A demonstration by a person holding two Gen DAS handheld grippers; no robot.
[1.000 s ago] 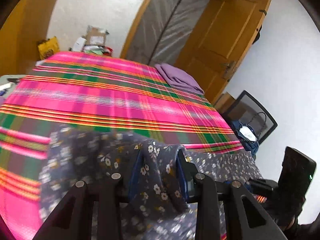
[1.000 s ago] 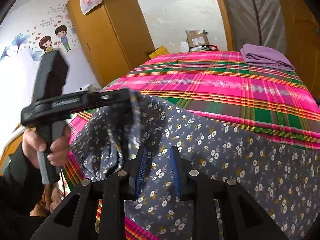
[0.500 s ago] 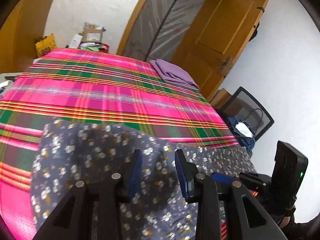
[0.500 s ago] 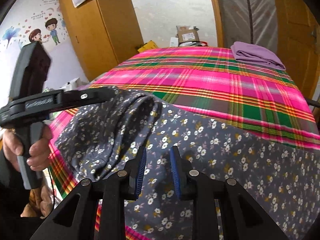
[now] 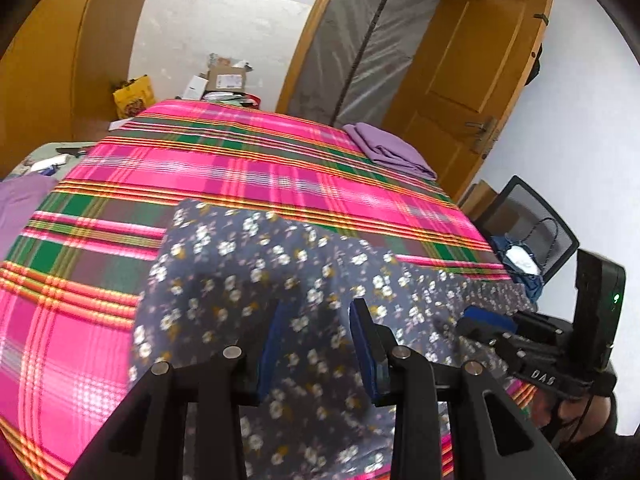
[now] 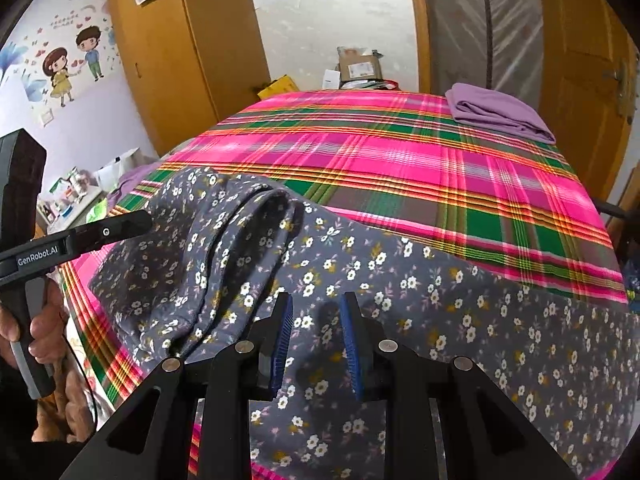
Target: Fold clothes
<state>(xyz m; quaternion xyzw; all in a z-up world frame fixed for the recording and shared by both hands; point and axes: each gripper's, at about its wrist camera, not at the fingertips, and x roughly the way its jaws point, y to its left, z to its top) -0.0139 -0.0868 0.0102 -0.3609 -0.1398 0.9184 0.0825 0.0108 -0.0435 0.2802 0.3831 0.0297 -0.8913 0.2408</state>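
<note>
A dark grey floral garment lies across the near edge of the bed, on a pink and green plaid bedspread. In the right wrist view the garment spreads to the right, with a bunched fold at its left end. My left gripper is open just above the cloth, which lies loose between its blue pads. My right gripper is open over the garment's middle. The left gripper also shows at the garment's left end in the right wrist view.
A folded purple cloth lies at the bed's far right corner, also in the right wrist view. Boxes stand beyond the bed. A wardrobe is at the left, an open door and a chair at the right.
The left gripper has let go of the garment's bunched end, which has dropped onto the bed. The cloth has flattened out. The right gripper has stayed open over the garment.
</note>
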